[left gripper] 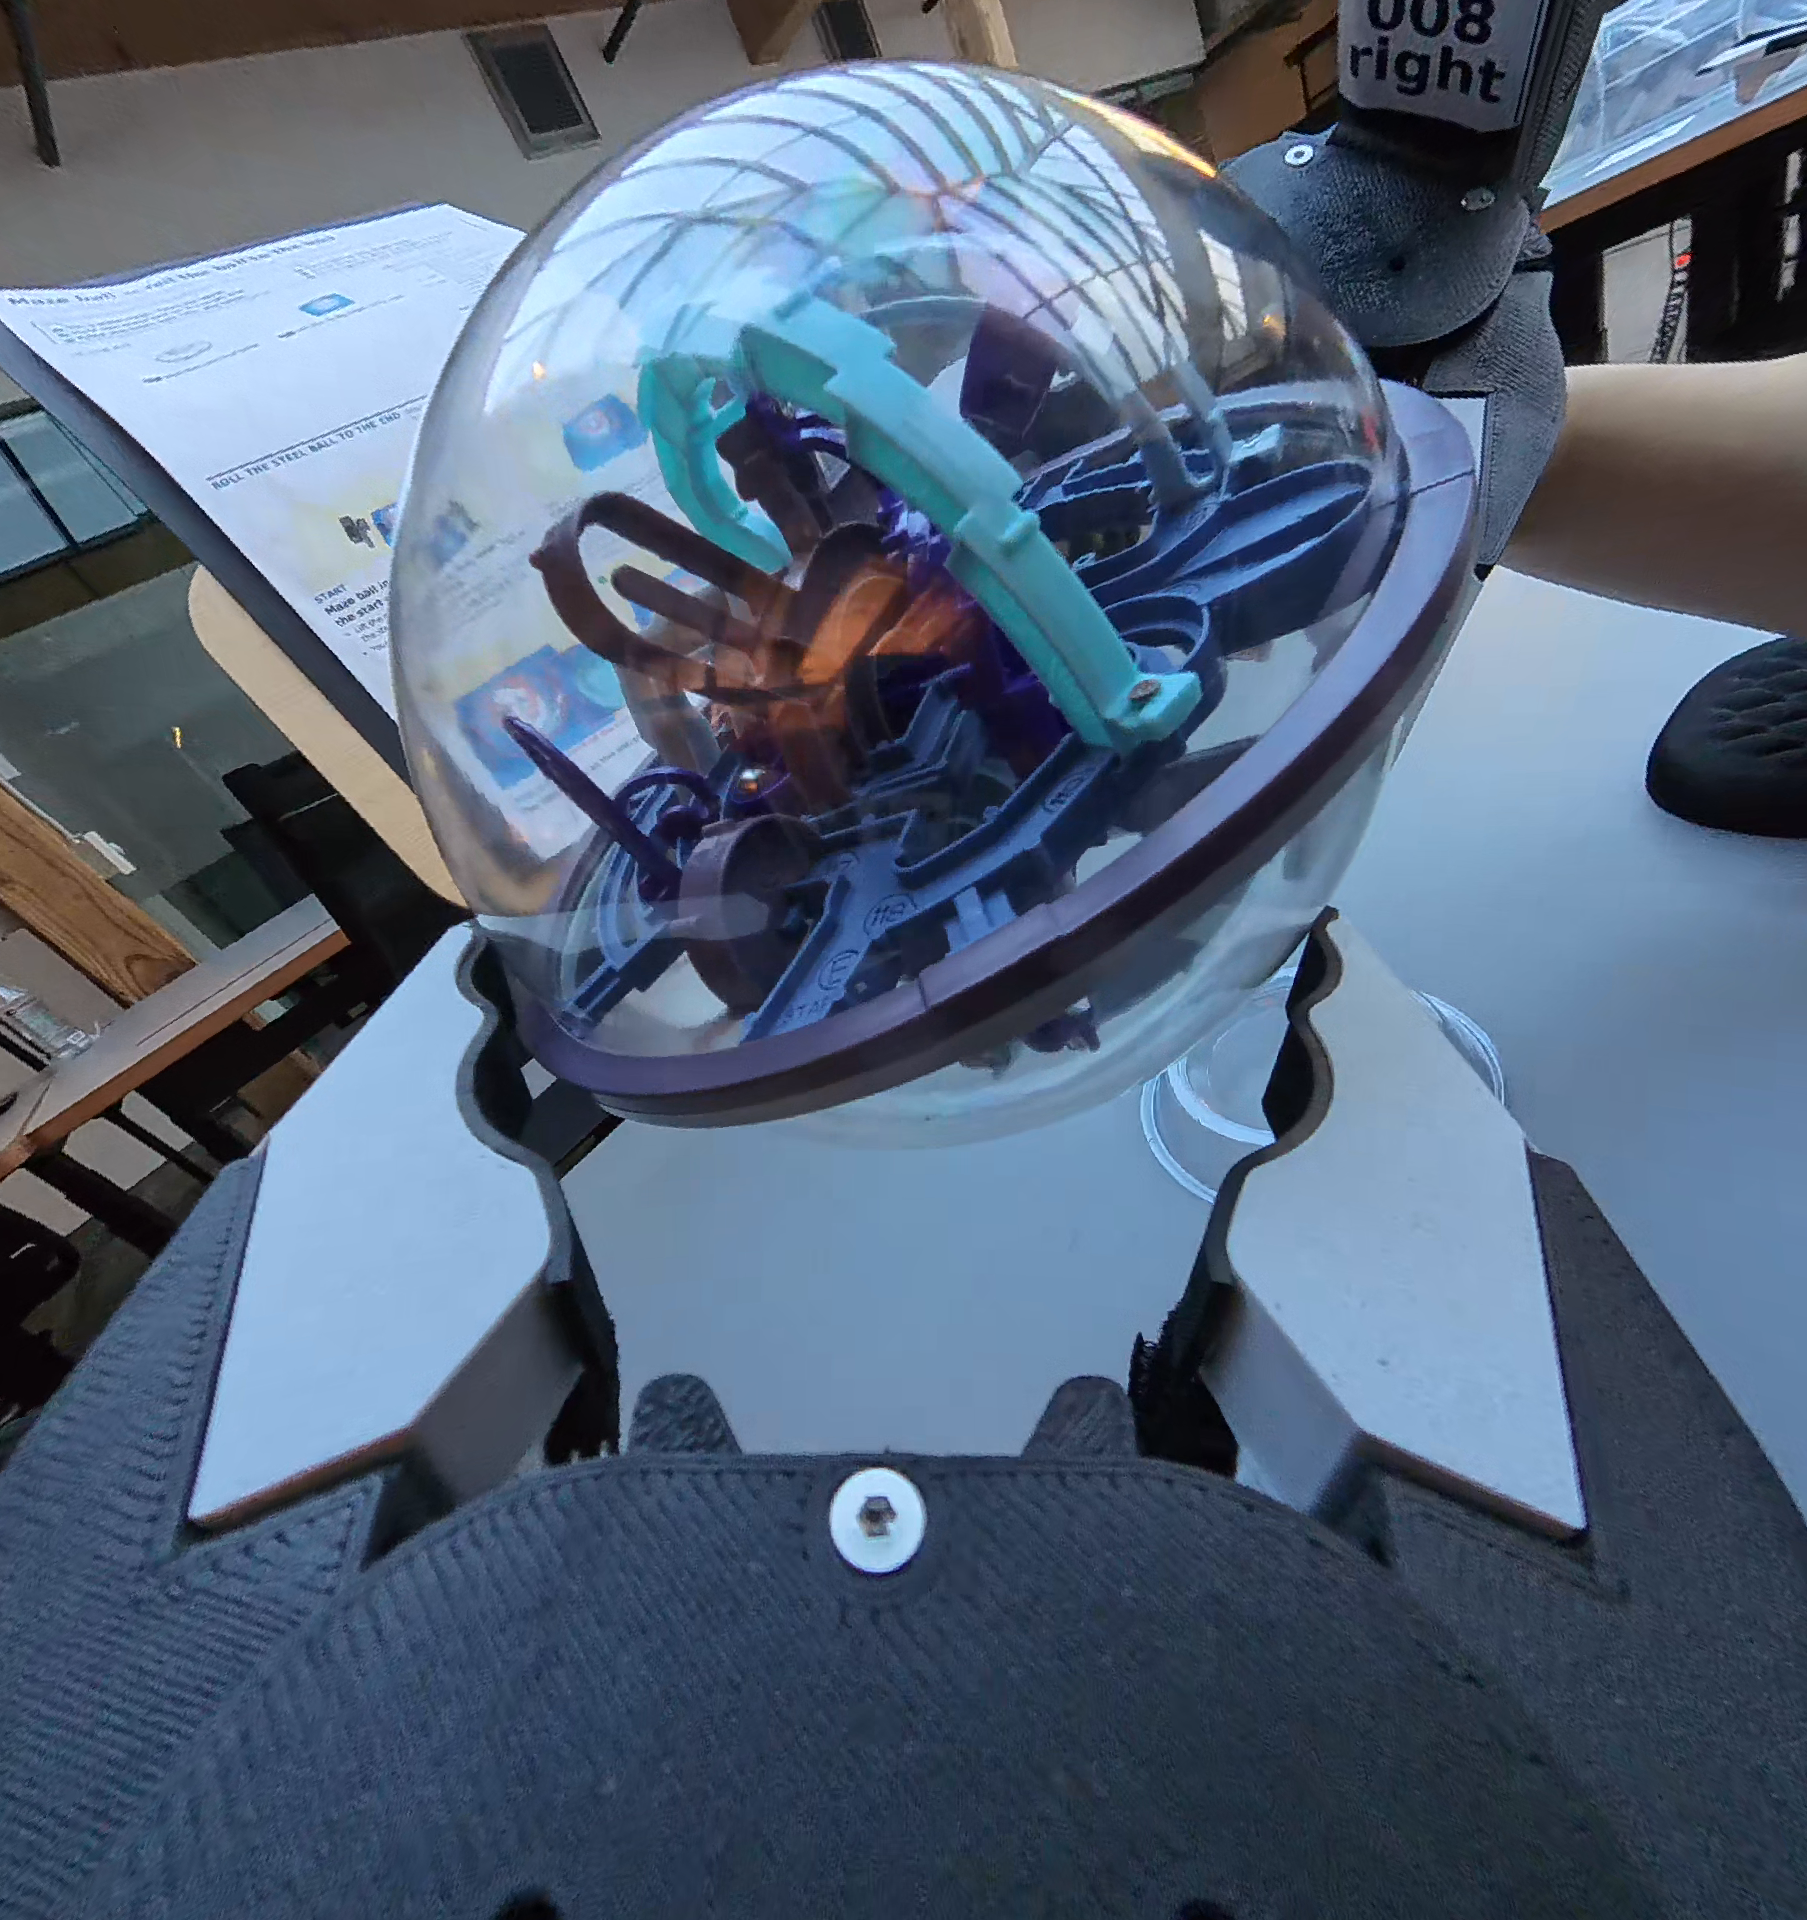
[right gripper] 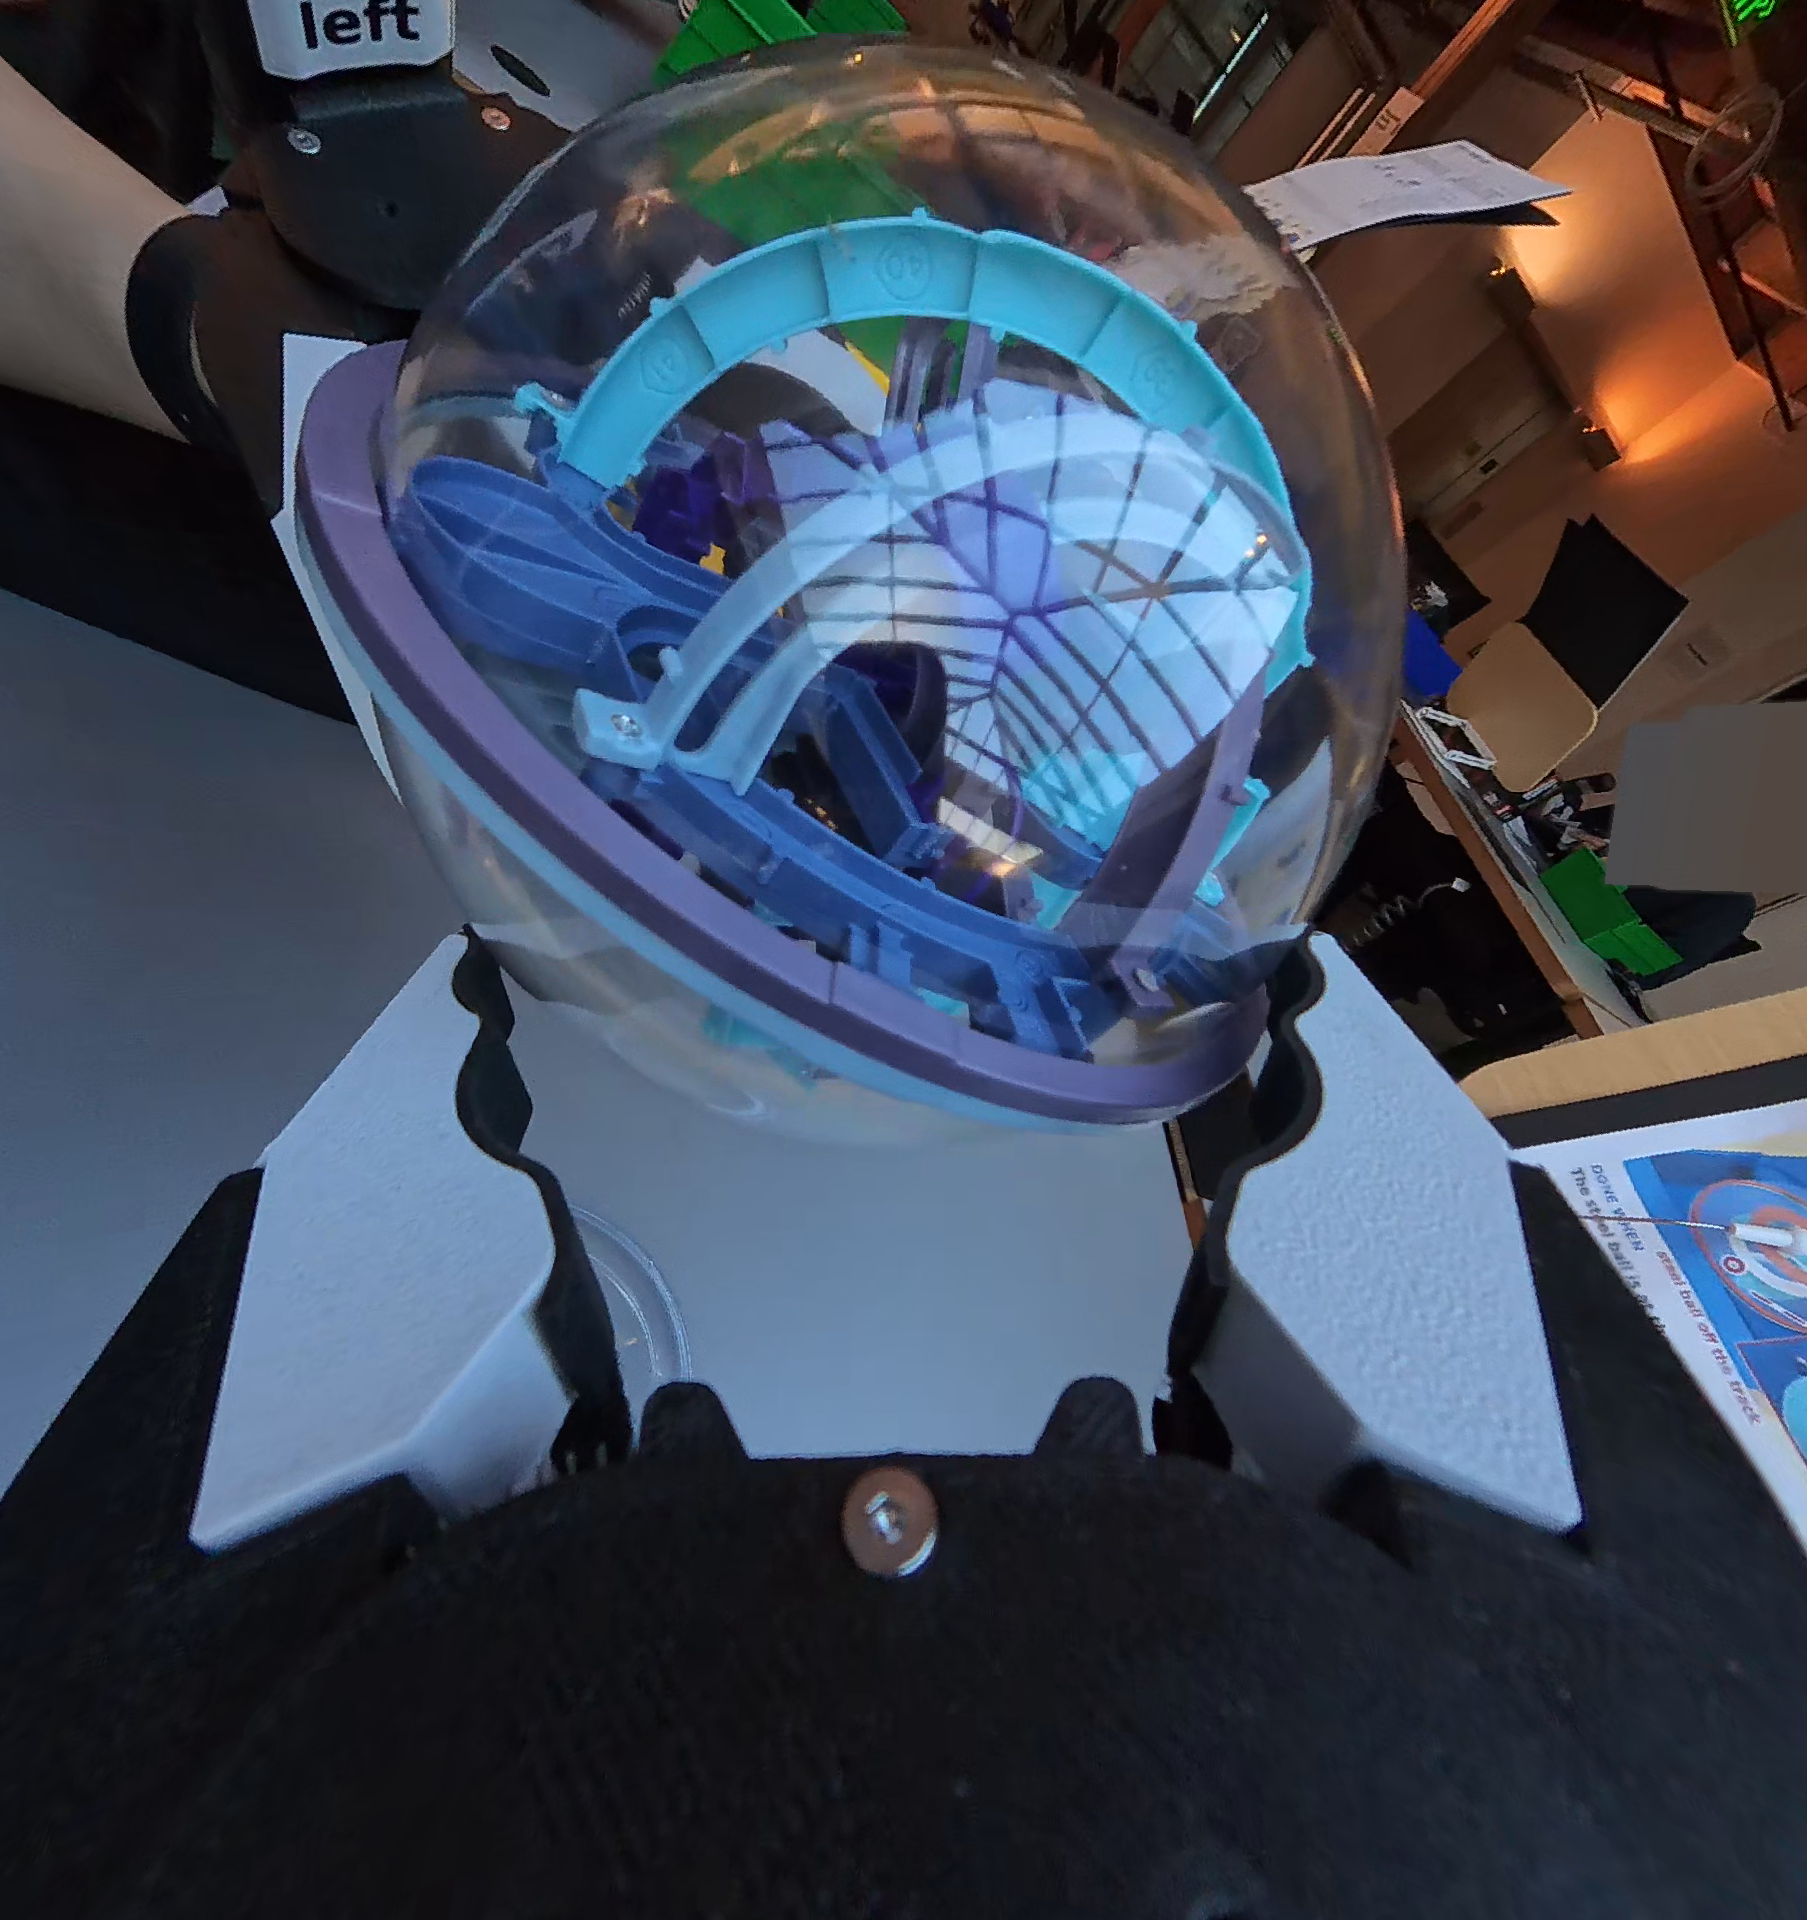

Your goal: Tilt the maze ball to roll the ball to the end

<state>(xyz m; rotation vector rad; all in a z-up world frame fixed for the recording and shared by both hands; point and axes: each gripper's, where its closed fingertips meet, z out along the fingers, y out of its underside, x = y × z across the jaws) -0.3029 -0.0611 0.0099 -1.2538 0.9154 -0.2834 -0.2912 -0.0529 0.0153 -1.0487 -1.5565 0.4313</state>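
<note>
The maze ball (left gripper: 878,582) is a clear sphere with a purple rim band and blue, teal and brown tracks inside. It is tilted and held above the grey table (left gripper: 1605,1039). My left gripper (left gripper: 894,987) grips its near lower side between both fingers. My right gripper (right gripper: 878,987) grips the opposite side (right gripper: 878,623) the same way. Each gripper shows behind the ball in the other's view: the right one (left gripper: 1439,239) and the left one (right gripper: 379,177). A small shiny ball (left gripper: 745,781) seems to sit low on the blue track.
A clear round stand (left gripper: 1190,1112) sits on the table under the ball; it also shows in the right wrist view (right gripper: 629,1320). A printed instruction sheet (left gripper: 255,364) lies at the table's edge, also seen from the right (right gripper: 1730,1299). A black mesh pad (left gripper: 1772,738) lies at the right.
</note>
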